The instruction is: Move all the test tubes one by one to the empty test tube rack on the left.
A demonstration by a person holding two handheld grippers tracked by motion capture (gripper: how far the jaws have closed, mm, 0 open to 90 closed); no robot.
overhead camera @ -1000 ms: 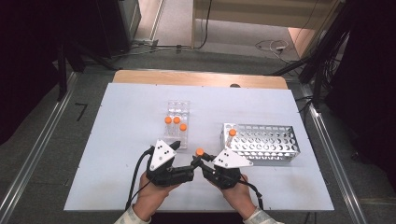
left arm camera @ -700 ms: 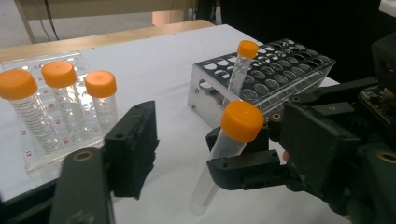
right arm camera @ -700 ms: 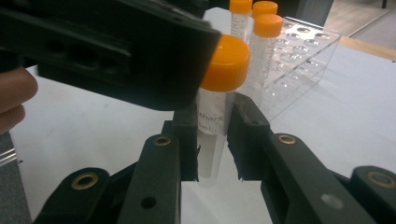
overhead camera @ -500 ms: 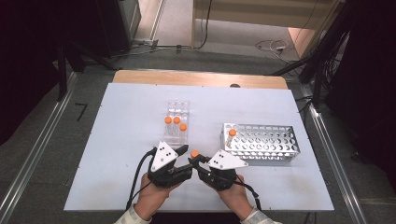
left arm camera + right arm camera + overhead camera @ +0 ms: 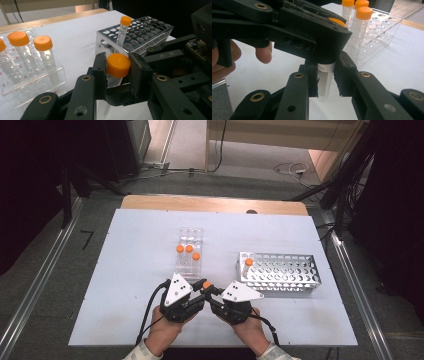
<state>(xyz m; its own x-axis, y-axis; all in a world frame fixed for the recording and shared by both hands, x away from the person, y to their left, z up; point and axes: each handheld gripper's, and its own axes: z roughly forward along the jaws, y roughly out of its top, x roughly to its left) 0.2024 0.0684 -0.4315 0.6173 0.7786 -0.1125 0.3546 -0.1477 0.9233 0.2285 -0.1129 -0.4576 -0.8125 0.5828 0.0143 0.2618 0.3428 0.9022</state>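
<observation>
Two grippers meet at the table's near edge, both on one orange-capped tube [image 5: 117, 65]. Left gripper [image 5: 117, 68] is clamped on the tube's cap, jaws pressing both sides of it; the left gripper view shows that cap grip plainly, while the high view gives just an orange dot [image 5: 206, 284] between the two tools. Right gripper [image 5: 325, 75] has its jaws around the clear body of the same tube [image 5: 324, 82] just below the cap, close to both sides; contact looks likely but I cannot tell whether it is fully clenched. Right gripper view also shows the person's fingers [image 5: 263, 53] behind the left tool. Tube is held above the white table [image 5: 140, 245], between the two racks. Counted: three orange-capped tubes stand in the clear plastic rack [image 5: 190, 251], one tube [image 5: 248, 266] stands in the metal rack [image 5: 280, 272] at its near-left corner, tilted in the left gripper view.
</observation>
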